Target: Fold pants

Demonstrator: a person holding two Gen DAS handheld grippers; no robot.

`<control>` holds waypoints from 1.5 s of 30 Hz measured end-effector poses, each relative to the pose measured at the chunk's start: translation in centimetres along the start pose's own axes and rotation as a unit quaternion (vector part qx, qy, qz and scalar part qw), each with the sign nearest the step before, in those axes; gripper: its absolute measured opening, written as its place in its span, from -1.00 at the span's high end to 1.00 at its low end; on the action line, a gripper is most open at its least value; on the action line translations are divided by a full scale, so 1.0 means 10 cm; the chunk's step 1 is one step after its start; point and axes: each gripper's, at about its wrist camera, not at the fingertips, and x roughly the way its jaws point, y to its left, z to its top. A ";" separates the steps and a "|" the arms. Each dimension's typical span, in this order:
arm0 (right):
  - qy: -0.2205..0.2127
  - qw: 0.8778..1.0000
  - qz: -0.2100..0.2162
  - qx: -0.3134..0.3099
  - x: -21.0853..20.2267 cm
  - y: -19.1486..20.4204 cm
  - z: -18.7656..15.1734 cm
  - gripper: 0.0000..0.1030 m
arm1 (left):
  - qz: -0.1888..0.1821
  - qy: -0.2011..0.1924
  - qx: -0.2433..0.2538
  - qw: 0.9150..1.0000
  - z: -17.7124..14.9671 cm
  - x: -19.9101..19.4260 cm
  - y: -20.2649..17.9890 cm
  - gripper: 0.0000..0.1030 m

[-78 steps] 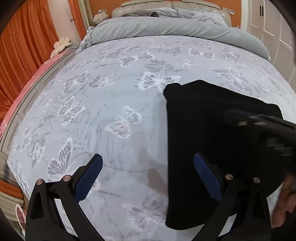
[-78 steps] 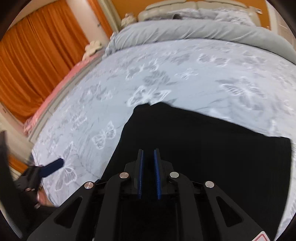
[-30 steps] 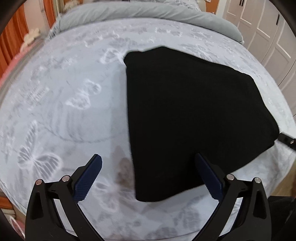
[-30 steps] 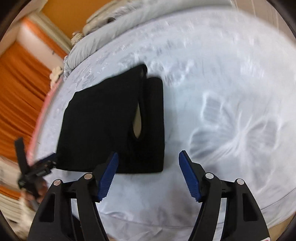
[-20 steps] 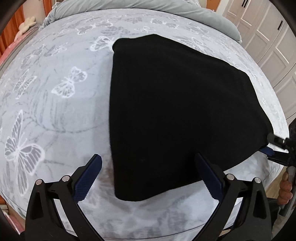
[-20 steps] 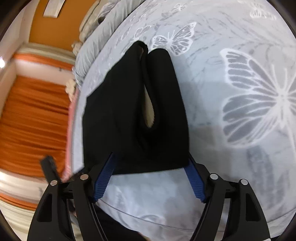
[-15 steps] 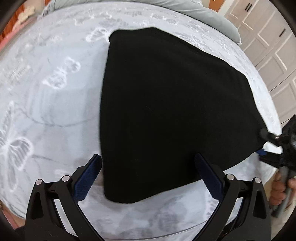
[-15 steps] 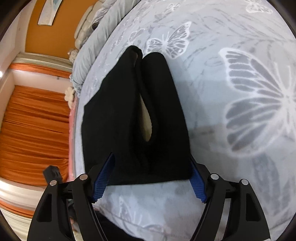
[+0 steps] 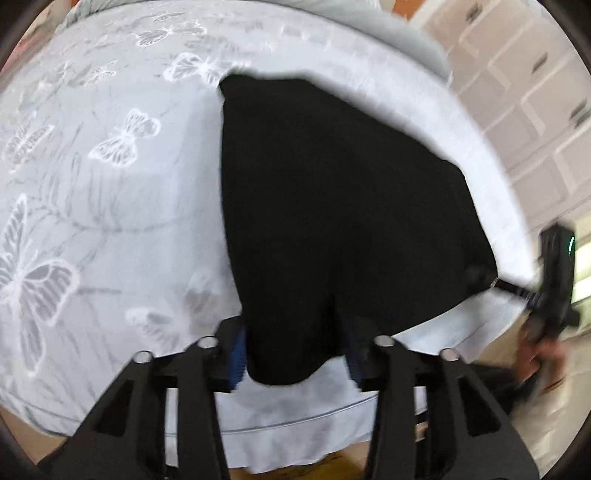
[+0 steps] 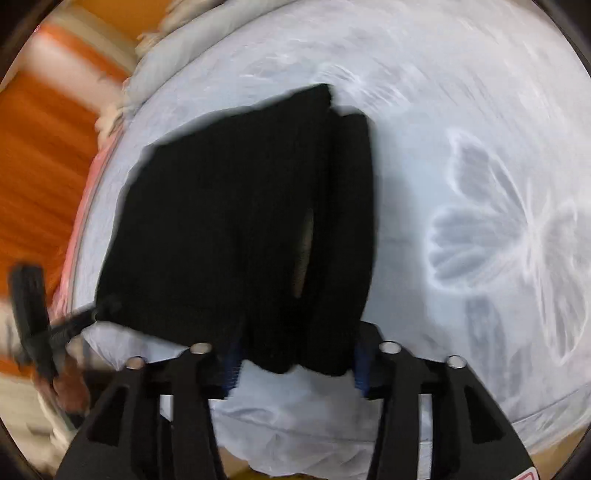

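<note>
Black folded pants [image 9: 332,206] lie on the butterfly-print bed cover [image 9: 92,192] near the bed's front edge. My left gripper [image 9: 293,354] is closed around the pants' near left corner, with cloth bunched between its blue pads. My right gripper [image 10: 293,363] is closed around the near right corner of the pants [image 10: 240,221], with cloth between its pads. Each gripper shows in the other's view, at the opposite near corner: the right one [image 9: 554,280] and the left one [image 10: 40,317].
The bed's front edge [image 9: 295,421] lies just under both grippers. A grey duvet [image 9: 388,22] is bunched at the head of the bed. White wardrobe doors [image 9: 535,103] stand to the right, orange curtains [image 10: 33,155] to the left.
Both grippers went from wide open to closed on the near corners of the pants. They moved down and forward to the front edge. The right gripper had let go earlier and swung round to the side.
</note>
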 end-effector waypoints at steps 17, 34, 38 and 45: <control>-0.057 0.998 -0.029 -0.018 0.04 0.07 0.10 -0.25 | -0.054 0.029 -0.108 0.992 0.27 0.46 0.13 -0.72; -0.170 0.979 0.085 -0.075 -0.89 0.64 -0.26 0.41 | -0.071 -0.107 -0.021 0.992 -0.18 -0.87 -0.45 0.42; -0.185 0.973 0.095 -0.097 -1.05 0.86 -0.24 0.41 | -0.062 -0.133 -0.007 0.989 -0.15 -1.14 -0.53 0.42; -0.221 0.962 0.094 -0.129 -1.36 1.21 0.13 0.41 | -0.046 -0.178 0.016 0.983 0.45 -1.57 -0.46 0.42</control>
